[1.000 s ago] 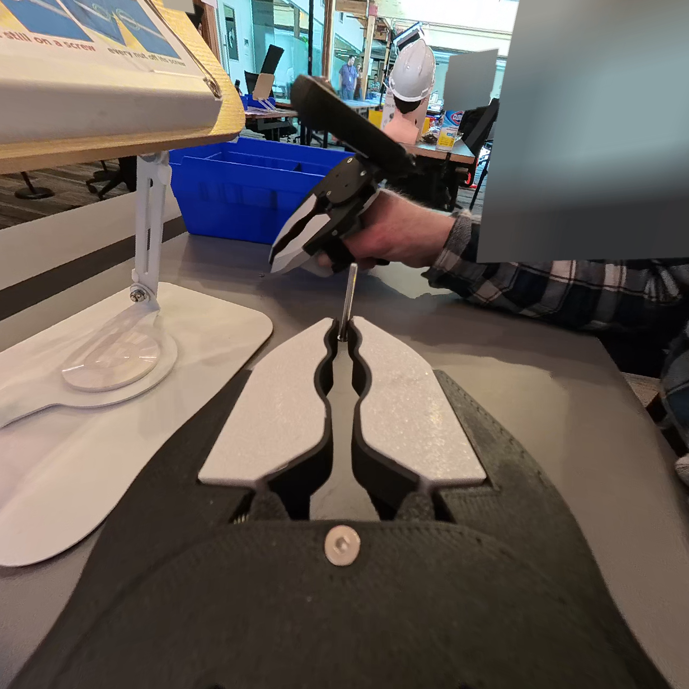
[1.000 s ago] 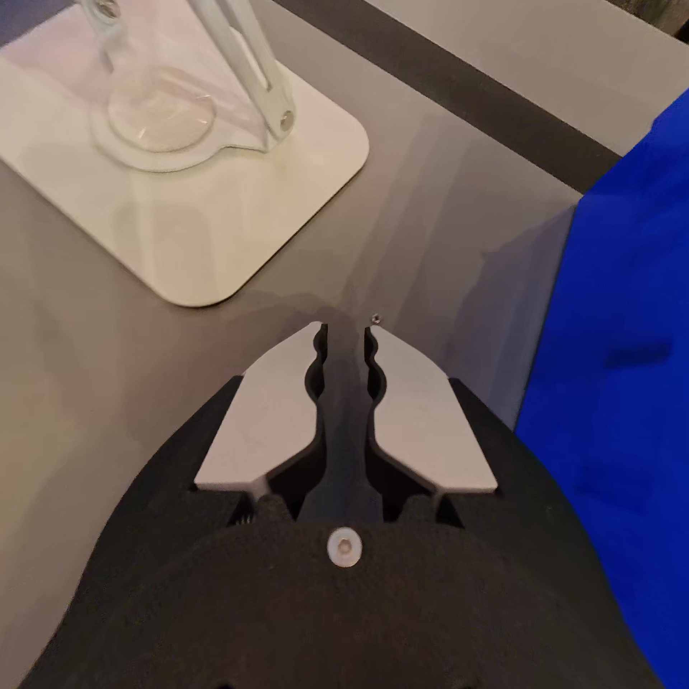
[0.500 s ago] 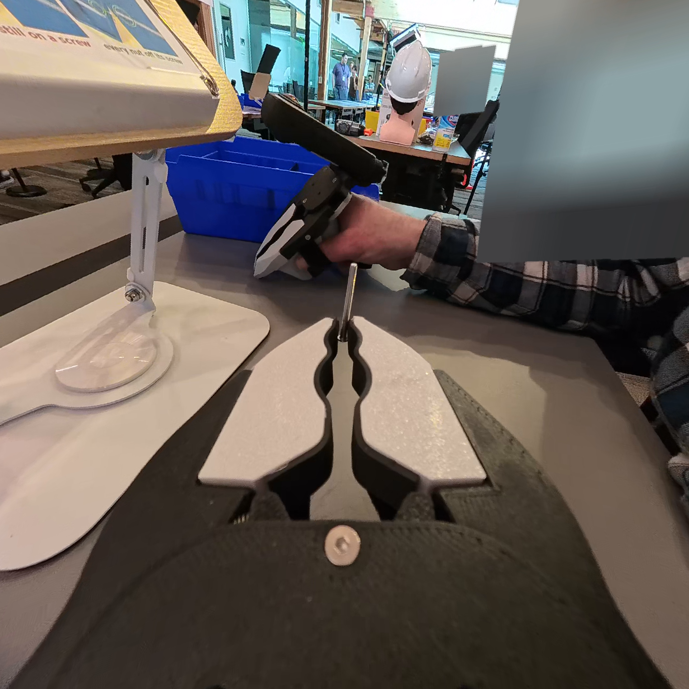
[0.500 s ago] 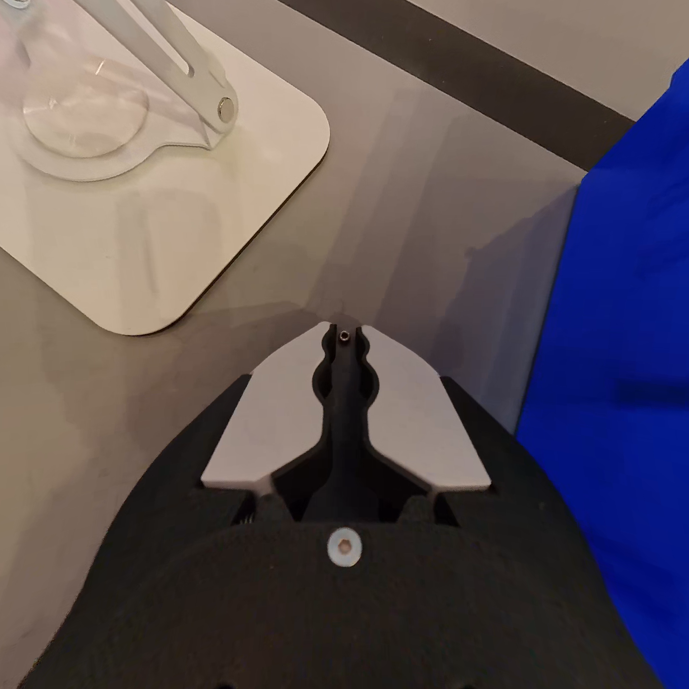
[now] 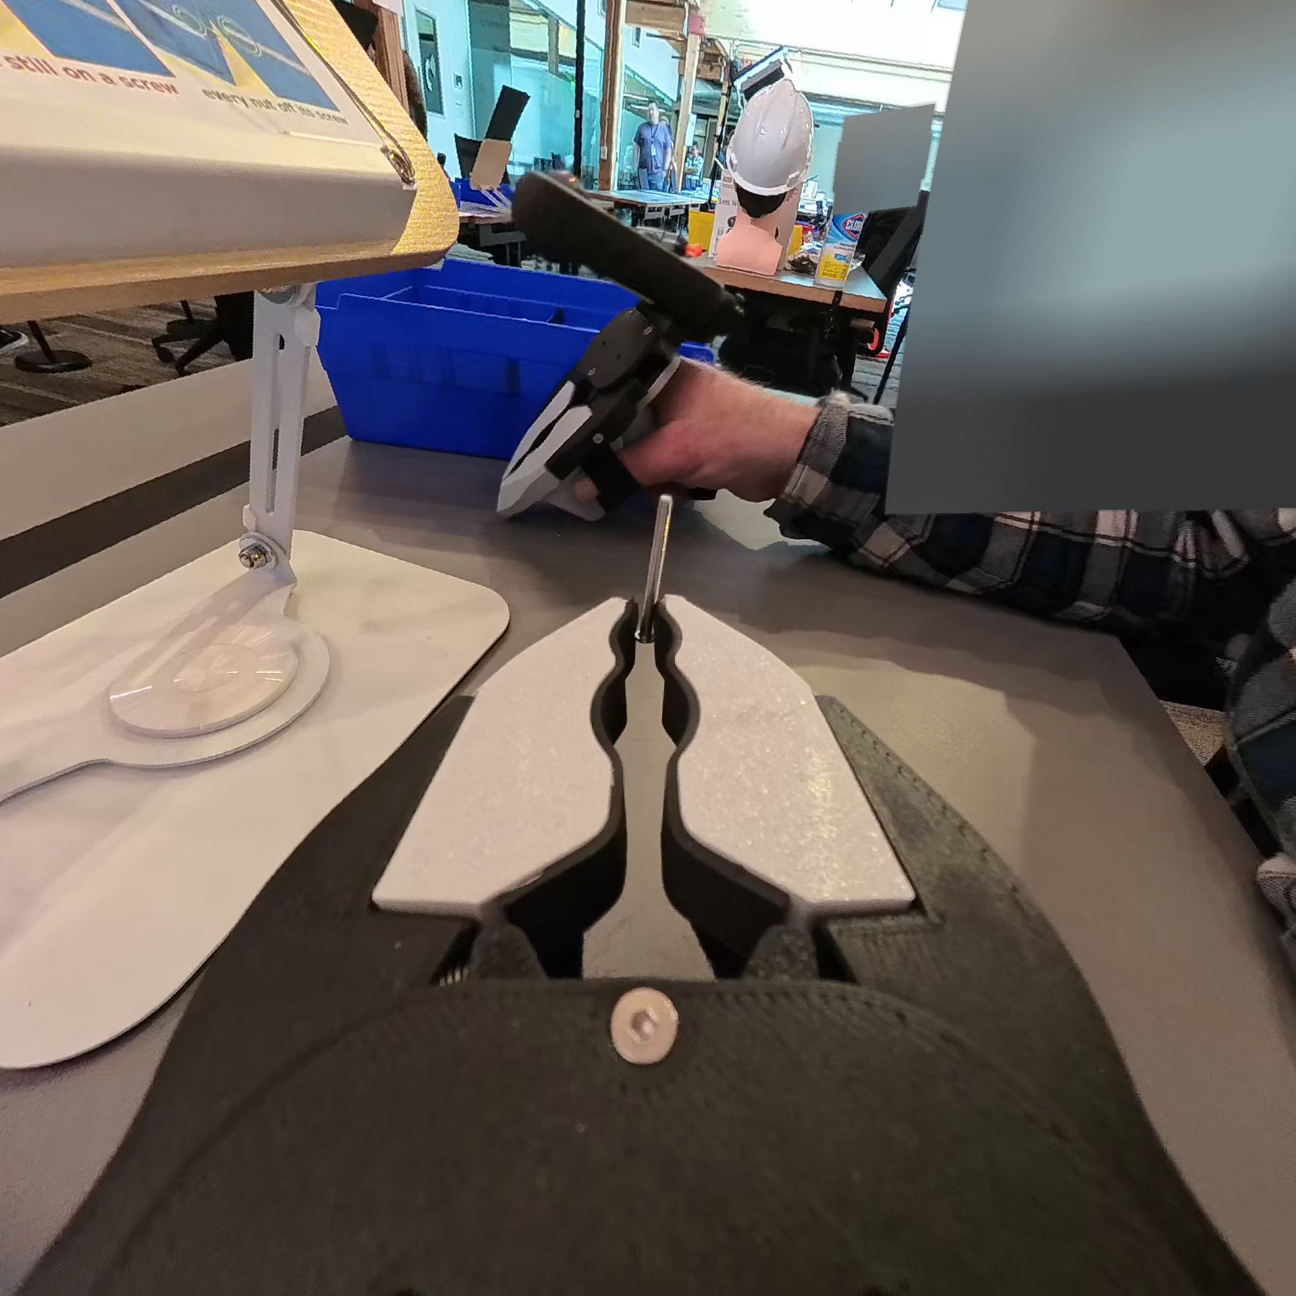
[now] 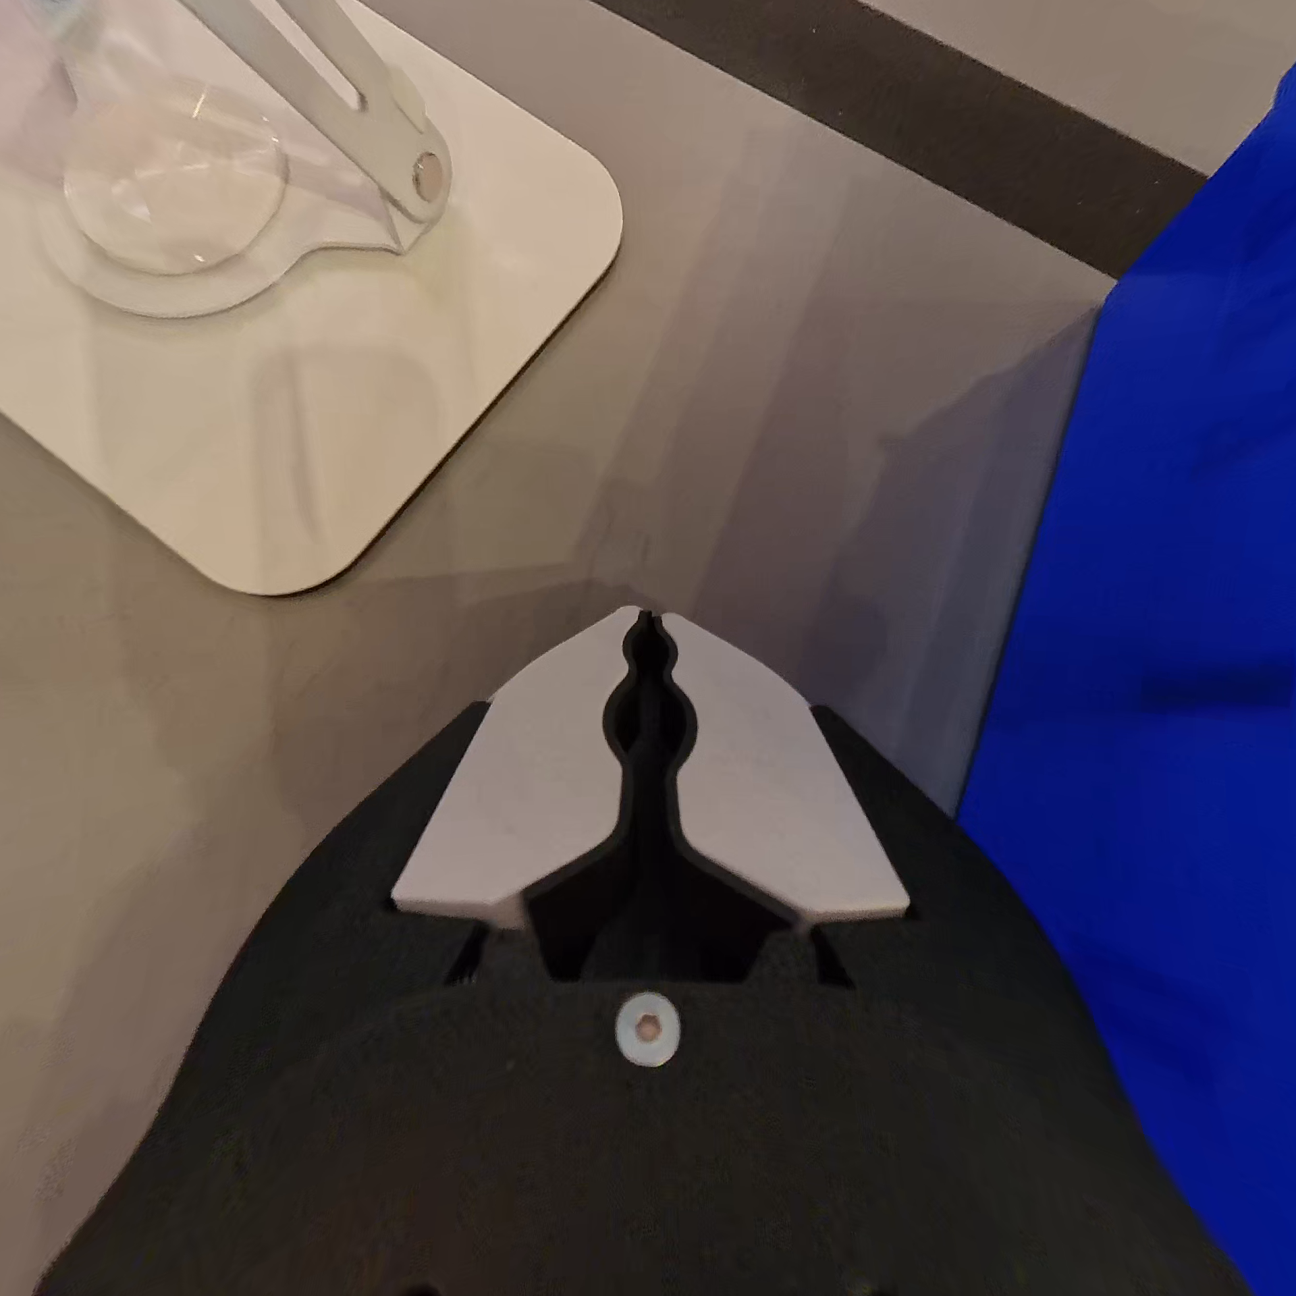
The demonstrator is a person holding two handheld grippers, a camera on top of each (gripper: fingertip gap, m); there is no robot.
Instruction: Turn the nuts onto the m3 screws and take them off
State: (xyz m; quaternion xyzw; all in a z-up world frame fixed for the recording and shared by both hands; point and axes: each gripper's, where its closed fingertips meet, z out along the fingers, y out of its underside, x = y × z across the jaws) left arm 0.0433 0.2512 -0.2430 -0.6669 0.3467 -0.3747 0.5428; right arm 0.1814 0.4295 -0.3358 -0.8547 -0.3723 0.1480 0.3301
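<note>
Centre frame, the left gripper (image 5: 646, 617) pinches a long metal screw (image 5: 659, 561) upright between its fingertips; the right gripper (image 6: 649, 617), tips pressed together, noses the grey table (image 6: 210, 701) beside the blue bin (image 6: 1192, 561).

Handheld grippers, plaid sleeve

Each gripper (image 5: 646, 617) has pale grey fingers (image 5: 533, 764) on a black textured body with a silver screw (image 5: 644, 1026); plaid sleeve (image 5: 1052, 554) at right.

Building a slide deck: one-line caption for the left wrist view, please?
Left gripper clamps an upright metal rod over the grey table.
</note>
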